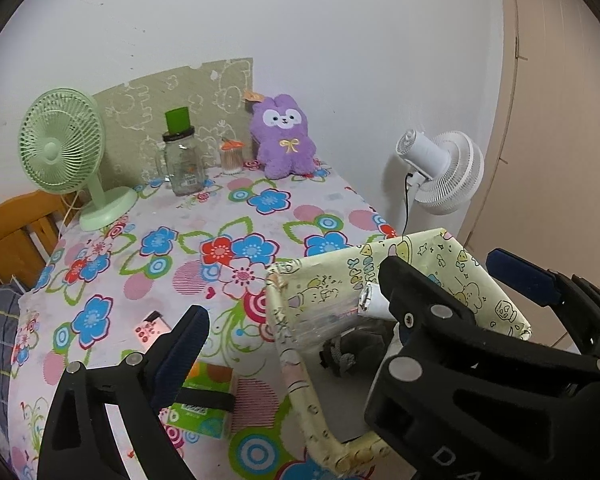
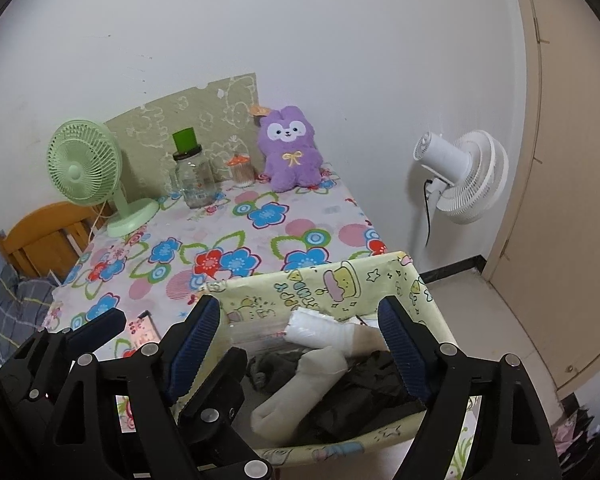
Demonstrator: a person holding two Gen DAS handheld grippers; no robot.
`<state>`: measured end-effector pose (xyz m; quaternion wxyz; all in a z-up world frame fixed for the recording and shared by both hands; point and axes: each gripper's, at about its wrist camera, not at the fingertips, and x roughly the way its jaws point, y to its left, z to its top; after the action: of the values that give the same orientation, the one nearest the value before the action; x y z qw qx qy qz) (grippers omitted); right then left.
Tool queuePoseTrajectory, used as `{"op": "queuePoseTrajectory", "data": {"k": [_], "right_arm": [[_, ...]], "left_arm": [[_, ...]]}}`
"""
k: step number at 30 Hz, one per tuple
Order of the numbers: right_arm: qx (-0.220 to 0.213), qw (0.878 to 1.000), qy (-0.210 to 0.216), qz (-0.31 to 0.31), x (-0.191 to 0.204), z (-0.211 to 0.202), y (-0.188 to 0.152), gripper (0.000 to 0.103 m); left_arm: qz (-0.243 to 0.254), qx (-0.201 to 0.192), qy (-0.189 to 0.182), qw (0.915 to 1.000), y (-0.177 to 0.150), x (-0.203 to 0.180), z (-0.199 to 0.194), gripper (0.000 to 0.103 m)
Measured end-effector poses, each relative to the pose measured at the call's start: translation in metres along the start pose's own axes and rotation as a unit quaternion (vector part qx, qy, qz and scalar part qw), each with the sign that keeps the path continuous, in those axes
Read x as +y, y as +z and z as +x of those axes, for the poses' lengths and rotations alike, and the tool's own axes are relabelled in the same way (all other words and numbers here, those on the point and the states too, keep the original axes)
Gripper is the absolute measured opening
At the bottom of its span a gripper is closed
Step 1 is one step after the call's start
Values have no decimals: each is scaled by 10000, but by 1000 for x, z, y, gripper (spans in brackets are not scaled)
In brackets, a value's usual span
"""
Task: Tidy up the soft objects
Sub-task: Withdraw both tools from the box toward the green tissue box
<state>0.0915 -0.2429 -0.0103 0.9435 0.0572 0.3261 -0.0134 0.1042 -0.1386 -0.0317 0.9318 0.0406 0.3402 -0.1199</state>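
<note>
Right wrist view: right tool [image 2: 300, 344] hangs spread and empty over the fabric bin [image 2: 332, 280], where white socks [image 2: 300, 364] and possibly dark garments already lie. Left tool [image 1: 296, 308] spread too; purple plush [image 1: 283, 138] sits far ahead, unsorted.

white wall [image 1: 340, 40]; beige door [image 2: 572, 200]; wooden chair [image 1: 16, 232]
</note>
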Motion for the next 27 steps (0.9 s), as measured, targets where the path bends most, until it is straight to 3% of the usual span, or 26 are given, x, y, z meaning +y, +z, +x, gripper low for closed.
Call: {"op": "queuePoseTrajectory", "data": {"k": [18, 27], "right_arm": [[-276, 9993, 44, -241, 58, -31, -14, 96], [-296, 9987, -94, -398, 86, -32, -24, 98]], "left_arm": [[-198, -336, 250, 9989, -21, 50, -42, 101], [-284, -273, 389, 9985, -34, 76, -46, 101]]}}
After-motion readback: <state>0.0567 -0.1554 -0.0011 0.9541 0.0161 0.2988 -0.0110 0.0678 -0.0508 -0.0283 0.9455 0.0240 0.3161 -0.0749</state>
